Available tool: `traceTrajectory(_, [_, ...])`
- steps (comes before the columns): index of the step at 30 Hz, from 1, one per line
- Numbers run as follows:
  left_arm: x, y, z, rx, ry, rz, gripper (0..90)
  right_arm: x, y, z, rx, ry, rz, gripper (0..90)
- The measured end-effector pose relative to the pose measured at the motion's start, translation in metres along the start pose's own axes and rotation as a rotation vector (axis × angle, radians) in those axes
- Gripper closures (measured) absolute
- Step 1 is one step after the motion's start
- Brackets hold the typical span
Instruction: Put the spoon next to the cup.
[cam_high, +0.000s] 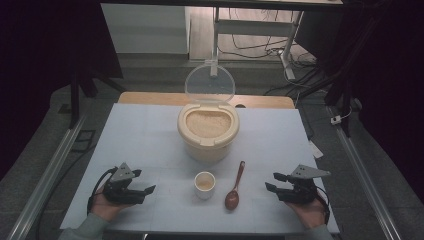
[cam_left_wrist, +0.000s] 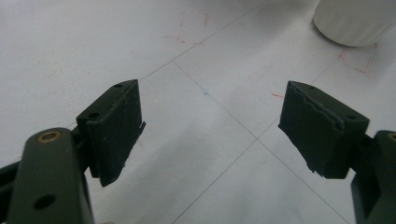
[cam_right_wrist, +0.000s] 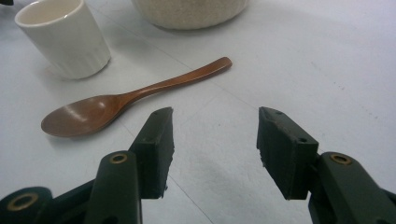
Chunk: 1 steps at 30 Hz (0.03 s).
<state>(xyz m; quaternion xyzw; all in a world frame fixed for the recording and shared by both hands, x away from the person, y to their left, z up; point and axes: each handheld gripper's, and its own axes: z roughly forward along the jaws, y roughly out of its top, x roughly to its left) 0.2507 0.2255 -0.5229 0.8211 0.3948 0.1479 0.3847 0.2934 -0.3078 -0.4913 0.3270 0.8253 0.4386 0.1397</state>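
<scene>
Fingers of left gripper (cam_high: 142, 190) and right gripper (cam_high: 274, 182) spread wide, empty. Resting low on the counter (cam_high: 150, 135), flanking wooden spoon (cam_high: 234, 187) and white cup (cam_high: 204, 184).

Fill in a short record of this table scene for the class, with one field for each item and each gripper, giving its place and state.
container: cream rice container, lid raised, full of grains, at the table's middle
cup: small white cup, upright, in front of the container
spoon: brown wooden spoon, flat on the table, right of the cup, bowl toward the person
left gripper: left gripper, open, holding nothing, left of the cup
right gripper: right gripper, open, holding nothing, right of the spoon
</scene>
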Motion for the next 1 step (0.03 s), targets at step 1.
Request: traceTrajectory(1, [0.0, 0.0, 0.0001, 0.001, 0.001, 0.0, 20.9, 0.0002, -0.0001, 0.0002, 0.002, -0.002, -0.004, 46.1])
